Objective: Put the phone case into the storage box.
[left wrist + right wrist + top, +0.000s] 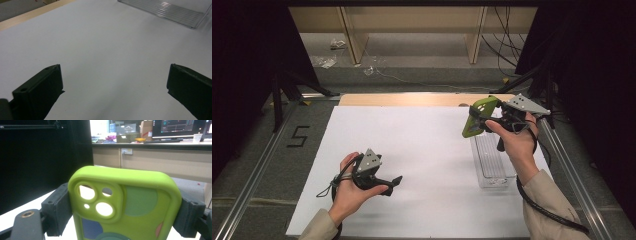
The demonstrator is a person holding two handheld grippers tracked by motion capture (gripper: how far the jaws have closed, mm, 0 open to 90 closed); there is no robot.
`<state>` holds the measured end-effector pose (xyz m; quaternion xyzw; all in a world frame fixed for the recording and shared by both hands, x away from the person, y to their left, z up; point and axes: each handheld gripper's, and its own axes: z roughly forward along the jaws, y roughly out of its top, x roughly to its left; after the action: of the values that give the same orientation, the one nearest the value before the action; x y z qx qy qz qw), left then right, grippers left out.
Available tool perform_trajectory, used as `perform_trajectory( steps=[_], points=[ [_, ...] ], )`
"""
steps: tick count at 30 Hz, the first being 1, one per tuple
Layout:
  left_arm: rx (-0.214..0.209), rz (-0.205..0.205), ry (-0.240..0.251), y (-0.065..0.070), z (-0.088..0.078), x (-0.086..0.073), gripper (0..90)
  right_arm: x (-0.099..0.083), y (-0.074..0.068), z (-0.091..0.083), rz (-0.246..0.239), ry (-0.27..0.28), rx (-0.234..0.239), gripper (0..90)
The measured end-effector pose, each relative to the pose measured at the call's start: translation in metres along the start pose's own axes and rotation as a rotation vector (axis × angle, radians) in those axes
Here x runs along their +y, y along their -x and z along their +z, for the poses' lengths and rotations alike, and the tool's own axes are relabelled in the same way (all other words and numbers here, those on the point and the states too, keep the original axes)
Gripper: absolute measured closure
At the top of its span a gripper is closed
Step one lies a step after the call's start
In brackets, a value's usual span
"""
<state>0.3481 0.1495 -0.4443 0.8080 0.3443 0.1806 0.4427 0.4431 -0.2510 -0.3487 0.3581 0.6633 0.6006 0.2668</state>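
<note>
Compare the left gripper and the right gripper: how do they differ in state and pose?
The left gripper is open and holds nothing, while the right gripper is shut on a lime-green phone case. The left gripper sits low over the white sheet, while the right gripper is lifted above the clear plastic tray. Both are hand-held, with black jaws and a grey plate on top.
</note>
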Motion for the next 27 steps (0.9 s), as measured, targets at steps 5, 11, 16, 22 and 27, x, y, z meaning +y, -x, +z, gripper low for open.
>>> perform_trajectory(
  steps=[5,11,16,22,27],
  points=[
    [0.005,-0.002,0.001,-0.001,-0.001,-0.001,0.0,0.0,0.004,-0.001,0.003,0.003,-0.011,17.9],
    [0.006,-0.007,0.002,-0.002,-0.002,-0.002,0.0,0.001,0.01,-0.004,0.008,0.01,-0.033,17.9],
    [0.01,-0.009,0.002,-0.003,-0.003,-0.003,0.0,0.0,0.015,-0.005,0.011,0.009,-0.046,17.9],
    [0.012,-0.012,0.003,-0.004,-0.003,-0.004,0.0,0.0,0.02,-0.007,0.016,0.01,-0.065,17.9],
    [0.011,-0.013,0.001,-0.004,-0.004,-0.005,0.0,0.0,0.024,-0.008,0.017,0.01,-0.079,17.9]
  ],
)
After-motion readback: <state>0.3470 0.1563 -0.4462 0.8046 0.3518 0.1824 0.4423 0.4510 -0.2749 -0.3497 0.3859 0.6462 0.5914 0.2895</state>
